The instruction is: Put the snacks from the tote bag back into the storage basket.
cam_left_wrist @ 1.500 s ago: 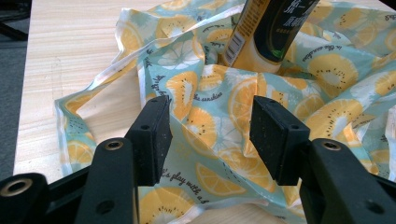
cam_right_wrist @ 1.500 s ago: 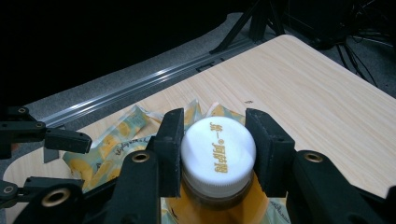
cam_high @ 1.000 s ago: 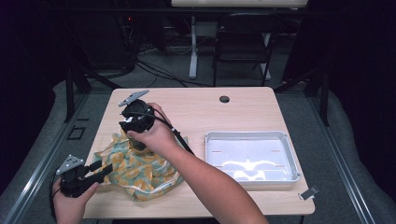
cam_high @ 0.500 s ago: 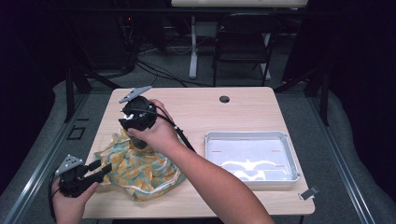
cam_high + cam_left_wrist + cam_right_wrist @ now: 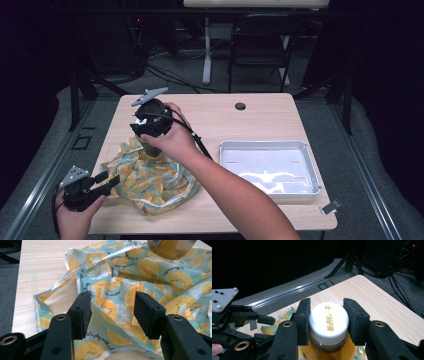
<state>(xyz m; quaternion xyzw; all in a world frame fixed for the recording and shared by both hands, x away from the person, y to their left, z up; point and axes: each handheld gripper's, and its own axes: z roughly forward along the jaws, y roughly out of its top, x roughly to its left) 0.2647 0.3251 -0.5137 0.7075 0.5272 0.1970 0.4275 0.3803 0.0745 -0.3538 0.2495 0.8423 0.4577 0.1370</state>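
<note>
At six o'clock the left gripper (image 5: 111, 181) waits with fingers wide at the edge of the cloth (image 5: 150, 182). At ten o'clock the right gripper (image 5: 326, 323) clamps the jar (image 5: 328, 326) above the cloth, lifting it off. Next, probably carry it to the tray (image 5: 305, 150) on the desk (image 5: 260, 120).

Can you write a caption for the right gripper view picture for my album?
The right claw grips a white-capped jar above a fruit-print cloth on the wooden table.

high: above, forward-down, far | tongs views: close | shared: cloth (image 5: 150, 182)
</note>
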